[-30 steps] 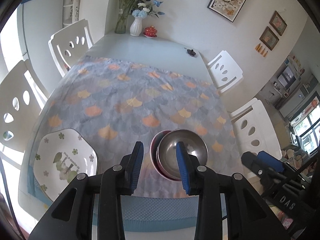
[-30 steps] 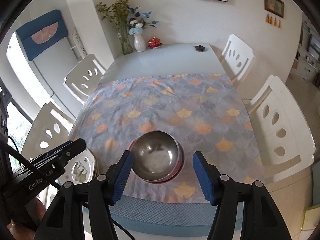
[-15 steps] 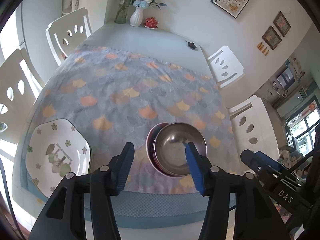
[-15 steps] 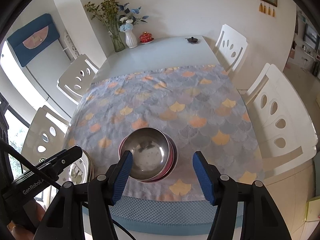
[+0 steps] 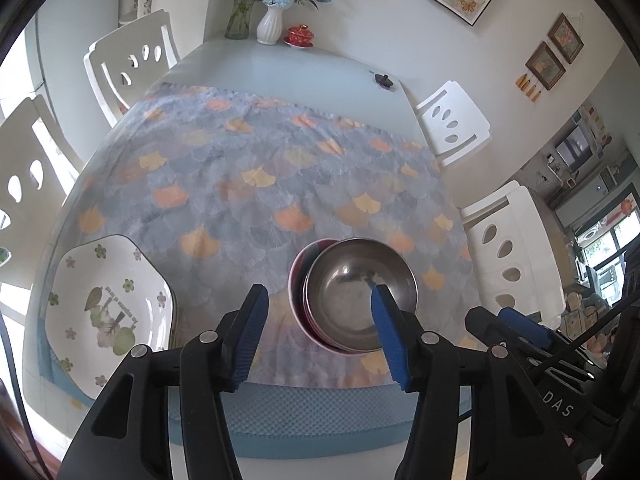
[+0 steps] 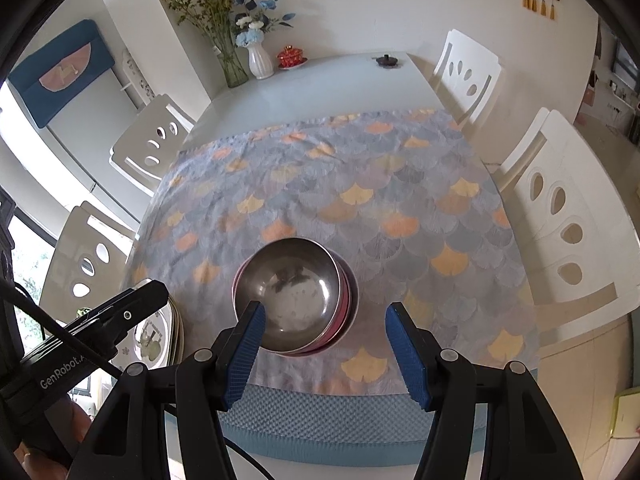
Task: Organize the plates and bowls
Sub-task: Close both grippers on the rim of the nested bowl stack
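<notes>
over tablecloth (image 5: 248,184), both grippers' jaws tilt down, empty.

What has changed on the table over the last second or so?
The left claw has just opened wider, with nothing gripped between its fingers. It was narrower a second ago. The right claw stayed open and empty. The steel bowl stayed nested in the pink bowl, and the flowered plate has not moved.
</notes>
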{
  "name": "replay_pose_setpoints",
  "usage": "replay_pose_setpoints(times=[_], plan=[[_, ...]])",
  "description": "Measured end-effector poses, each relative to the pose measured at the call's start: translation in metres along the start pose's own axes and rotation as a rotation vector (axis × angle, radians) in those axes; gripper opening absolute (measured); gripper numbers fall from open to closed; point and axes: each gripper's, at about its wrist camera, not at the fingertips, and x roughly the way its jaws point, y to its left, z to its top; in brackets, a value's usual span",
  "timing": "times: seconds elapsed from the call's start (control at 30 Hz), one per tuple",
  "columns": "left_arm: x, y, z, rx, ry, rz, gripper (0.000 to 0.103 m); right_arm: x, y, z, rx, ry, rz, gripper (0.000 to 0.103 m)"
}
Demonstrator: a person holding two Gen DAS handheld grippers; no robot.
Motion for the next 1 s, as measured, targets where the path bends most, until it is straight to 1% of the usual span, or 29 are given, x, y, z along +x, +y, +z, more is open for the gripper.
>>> replay_pose_setpoints(times=[0.4,0.57,0.67,0.77,0.87,0.93,1.0], plan=[[0.013,0.006,-0.002,-0.001,0.022,0.012,0.051,0.012,0.006,-0.001,-0.021,0.031,0.007,0.060],[0.017,0.006,-0.003,0.002,0.022,0.013,0.051,0.020,-0.001,0.000,-0.009,0.041,0.026,0.060],[0.025,0.003,-0.005,0.046,0.017,-0.021,0.051,0.026,-0.009,-0.001,0.013,0.022,0.036,0.060],[0.039,-0.001,-0.008,0.070,0.051,-0.045,0.051,0.038,-0.016,-0.003,0.028,0.047,0.052,0.060],[0.055,0.003,-0.010,0.034,0.095,-0.073,0.063,0.052,-0.019,-0.005,0.025,0.064,0.060,0.060],[0.066,0.007,-0.012,0.009,0.117,-0.078,0.063,0.062,-0.021,-0.007,0.025,0.077,0.069,0.060],[0.076,0.011,-0.014,-0.004,0.132,-0.067,0.063,0.075,-0.026,-0.010,0.031,0.090,0.074,0.061]])
